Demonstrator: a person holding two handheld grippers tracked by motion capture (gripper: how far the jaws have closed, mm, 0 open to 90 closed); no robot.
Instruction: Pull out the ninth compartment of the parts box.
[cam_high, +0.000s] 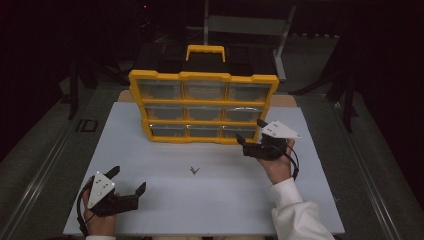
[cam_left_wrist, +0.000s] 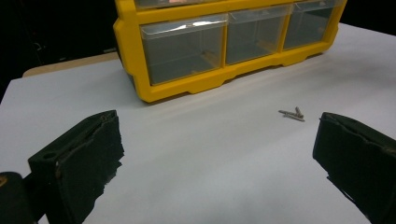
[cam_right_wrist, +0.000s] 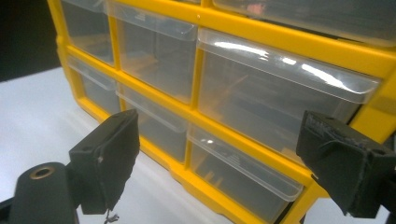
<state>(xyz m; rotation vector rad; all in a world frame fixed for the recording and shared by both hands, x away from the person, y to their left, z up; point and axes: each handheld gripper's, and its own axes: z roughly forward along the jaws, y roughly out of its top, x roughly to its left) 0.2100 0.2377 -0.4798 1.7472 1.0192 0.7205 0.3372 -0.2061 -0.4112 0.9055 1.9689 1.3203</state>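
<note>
High view: yellow drawer organizer (cam_high: 204, 107) stands upright at the far middle of the white desk (cam_high: 165, 210), three rows of three clear drawers facing the person, a yellow carry handle (cam_high: 205, 52) on top behind it. Drawers look closed; contents cannot be made out.

Screws (cam_high: 194, 170): a small loose cluster lies on the desk in front of the organizer, well apart from its base, roughly below the middle column of drawers. In the left gripper view they read as two or three thin screws (cam_left_wrist: 292, 114) lying crossed, touching one another.

Right gripper (cam_high: 253, 142): held just in front of the organizer's lower right corner, near it but apparently not touching. Its fingers are spread apart, with nothing between them. The right gripper view looks along them at the middle and bottom rows of drawers, with the bottom right drawer (cam_right_wrist: 243, 179) closest. A hand (cam_high: 278, 165) and a white sleeve (cam_high: 297, 212) carry it.

Left gripper (cam_high: 131, 185): far from the organizer, at the near left part of the desk, low over the surface. Fingers (cam_left_wrist: 79, 163) wide apart and bare, pointing toward the organizer's lower left corner; the screws lie ahead of them, nearer the right-hand finger.
</note>
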